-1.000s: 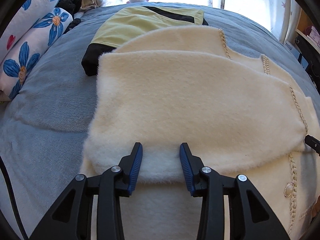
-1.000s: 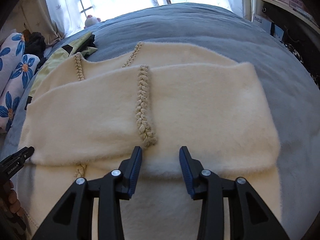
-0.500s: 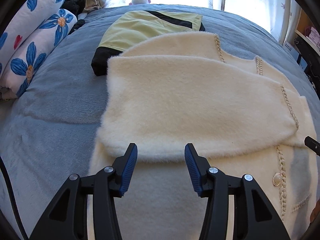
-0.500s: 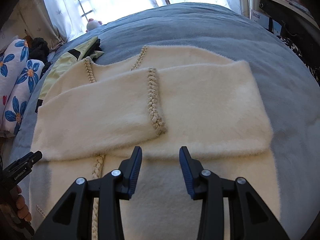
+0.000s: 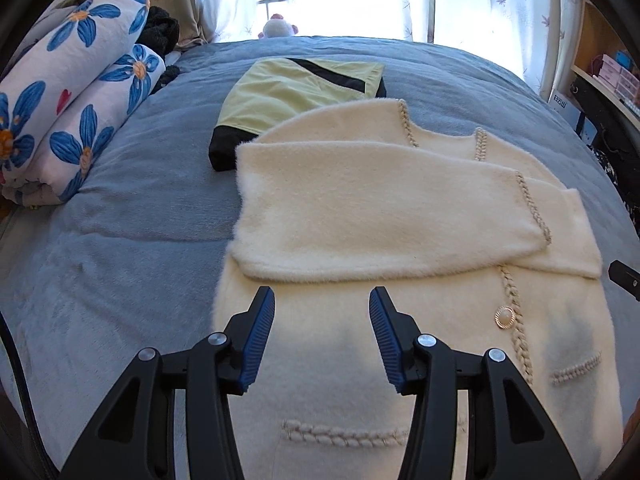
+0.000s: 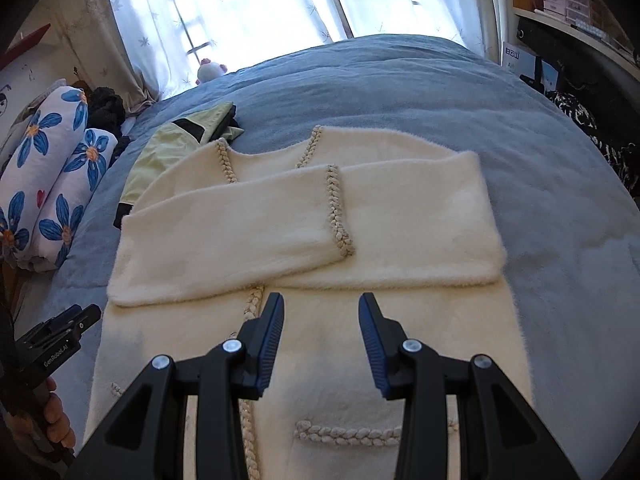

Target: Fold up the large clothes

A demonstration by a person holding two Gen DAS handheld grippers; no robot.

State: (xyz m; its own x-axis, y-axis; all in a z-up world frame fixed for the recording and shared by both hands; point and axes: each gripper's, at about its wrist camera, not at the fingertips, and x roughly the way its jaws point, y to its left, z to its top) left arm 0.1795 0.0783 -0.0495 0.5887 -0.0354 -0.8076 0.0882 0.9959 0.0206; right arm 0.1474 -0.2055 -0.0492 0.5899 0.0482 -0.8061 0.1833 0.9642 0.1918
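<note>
Blue-grey bedding (image 5: pixel 120 280) covered one big bed, with bright curtains (image 6: pixel 248 12) behind it. Far off to the left of both grippers lay two rolled pillows (image 5: pixel 76 116) with blue flowers. Ahead of the left gripper (image 5: pixel 322 312), past the coat, sat one folded yellow-green and black garment (image 5: pixel 292 96), and one small pink and white toy (image 5: pixel 278 29) stood by the window.

One fluffy cream coat (image 5: pixel 360 360) lay flat right under both grippers. Its two sleeves (image 6: pixel 224 240) were folded across the chest, one on top of the other. One gold button (image 5: pixel 504 317) showed to the right of the left gripper, on the braided edge. Two braided pocket lines showed low on the coat.

The left gripper hung just above the coat, jaws wide apart, holding nothing. The right gripper (image 6: pixel 321 318) did the same, jaws wide apart and empty, just before the sleeve edge.
</note>
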